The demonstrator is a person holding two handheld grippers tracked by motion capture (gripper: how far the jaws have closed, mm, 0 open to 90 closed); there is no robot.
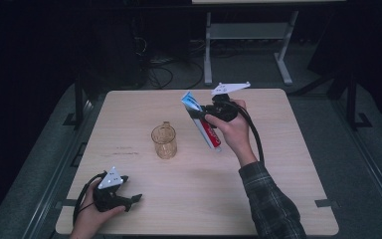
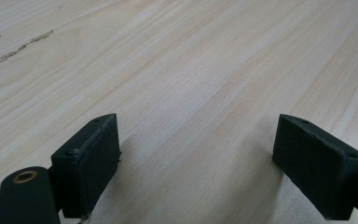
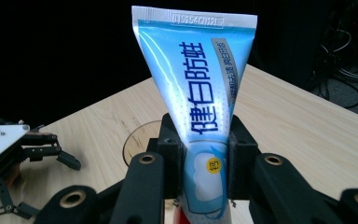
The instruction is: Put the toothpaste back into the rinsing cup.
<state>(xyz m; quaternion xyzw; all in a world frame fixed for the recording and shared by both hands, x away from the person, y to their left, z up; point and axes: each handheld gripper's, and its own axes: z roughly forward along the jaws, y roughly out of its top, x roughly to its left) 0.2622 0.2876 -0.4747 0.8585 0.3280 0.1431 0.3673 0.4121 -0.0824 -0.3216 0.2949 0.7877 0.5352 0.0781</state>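
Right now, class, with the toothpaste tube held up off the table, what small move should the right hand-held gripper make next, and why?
Probably carry it left toward the clear amber glass mug. The right hand-held gripper is shut on the blue-and-white toothpaste tube, which hangs tilted, beside the mug rather than over its open mouth. The left hand-held gripper rests open on the light wooden table.

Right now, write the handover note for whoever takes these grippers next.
Right gripper: shut on the toothpaste tube, fingers clamped at mid-tube, held off the table, tilted, crimped end up.
Left gripper: open, holding nothing, low over bare wood at the near left corner.
Glass mug: upright mid-table, left of the tube, nothing in it.
Done: tube picked up.
Left, probably: stand the tube in the mug and let go.
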